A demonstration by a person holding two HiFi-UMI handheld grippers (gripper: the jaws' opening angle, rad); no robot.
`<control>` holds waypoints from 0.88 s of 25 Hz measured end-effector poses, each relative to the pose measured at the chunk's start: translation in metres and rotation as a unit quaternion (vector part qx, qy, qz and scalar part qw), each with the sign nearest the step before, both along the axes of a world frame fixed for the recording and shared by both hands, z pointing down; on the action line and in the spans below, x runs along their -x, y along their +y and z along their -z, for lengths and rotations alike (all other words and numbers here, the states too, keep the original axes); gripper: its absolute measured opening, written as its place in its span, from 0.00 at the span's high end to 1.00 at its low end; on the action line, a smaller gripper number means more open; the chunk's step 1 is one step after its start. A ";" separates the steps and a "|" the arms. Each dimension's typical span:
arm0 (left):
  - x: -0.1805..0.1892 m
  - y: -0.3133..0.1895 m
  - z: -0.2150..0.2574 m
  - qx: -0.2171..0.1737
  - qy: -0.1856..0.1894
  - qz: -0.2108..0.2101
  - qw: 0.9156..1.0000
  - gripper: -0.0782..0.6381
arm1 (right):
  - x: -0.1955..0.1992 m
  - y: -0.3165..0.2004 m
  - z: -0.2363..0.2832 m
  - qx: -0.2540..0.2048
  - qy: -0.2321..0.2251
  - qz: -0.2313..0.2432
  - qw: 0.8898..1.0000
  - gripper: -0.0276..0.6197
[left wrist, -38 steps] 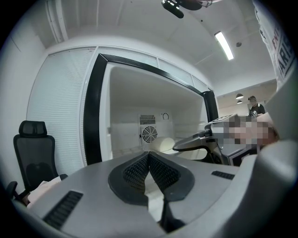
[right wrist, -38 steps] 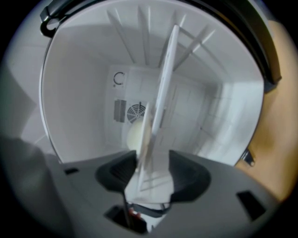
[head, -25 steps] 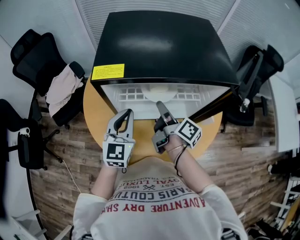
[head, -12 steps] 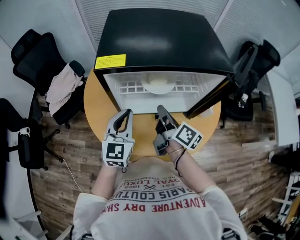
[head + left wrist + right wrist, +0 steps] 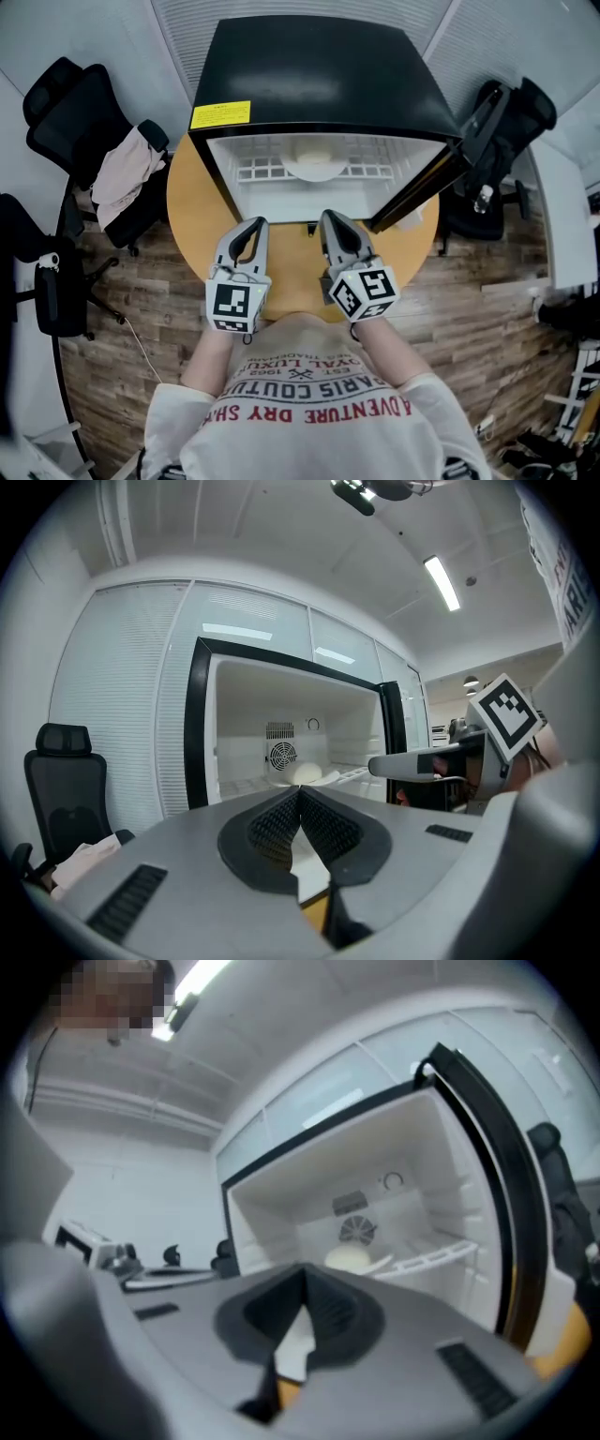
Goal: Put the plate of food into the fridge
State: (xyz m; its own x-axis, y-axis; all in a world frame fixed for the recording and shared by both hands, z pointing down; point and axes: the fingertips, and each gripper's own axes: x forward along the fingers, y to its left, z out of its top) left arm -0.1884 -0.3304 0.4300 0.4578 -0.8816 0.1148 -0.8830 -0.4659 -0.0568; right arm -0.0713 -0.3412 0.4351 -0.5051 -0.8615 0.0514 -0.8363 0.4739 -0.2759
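Office interior. Black swivel chairs (image 5: 58, 108) stand on wood-plank flooring (image 5: 487, 309) at both sides of a round wooden table (image 5: 190, 225) bearing a small black fridge (image 5: 319, 75). Slatted blinds (image 5: 141, 686) cover the glazed partition walls, and a strip light (image 5: 442, 581) is set in the white ceiling.

Black fridge (image 5: 323, 70), white interior, yellow label (image 5: 220, 114); cream food (image 5: 314, 157), white plate (image 5: 292, 172); tan table (image 5: 192, 225)

The pale food (image 5: 315, 158) on the plate (image 5: 298, 173) is too small to identify, perhaps a bun.
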 end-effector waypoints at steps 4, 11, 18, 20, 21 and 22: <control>-0.002 0.003 0.006 -0.011 0.007 -0.005 1.000 0.84 | 0.001 0.009 0.010 -0.055 0.066 0.000 0.996 0.91; 0.000 0.004 0.009 -0.014 0.009 -0.003 1.000 0.84 | 0.002 0.013 0.003 -0.062 0.099 0.005 0.993 0.91; 0.004 0.003 0.010 -0.014 0.009 0.008 1.000 0.85 | 0.010 0.014 0.010 -0.077 0.114 0.022 0.990 0.91; 0.004 0.001 0.010 -0.015 0.008 0.009 1.000 0.84 | 0.012 0.015 0.012 -0.083 0.116 0.027 0.989 0.91; 0.004 0.001 0.011 -0.015 0.008 0.010 1.000 0.84 | 0.013 0.015 0.013 -0.084 0.118 0.029 0.989 0.91; 0.004 0.001 0.011 -0.016 0.008 0.010 1.000 0.84 | 0.014 0.015 0.014 -0.084 0.121 0.033 0.989 0.91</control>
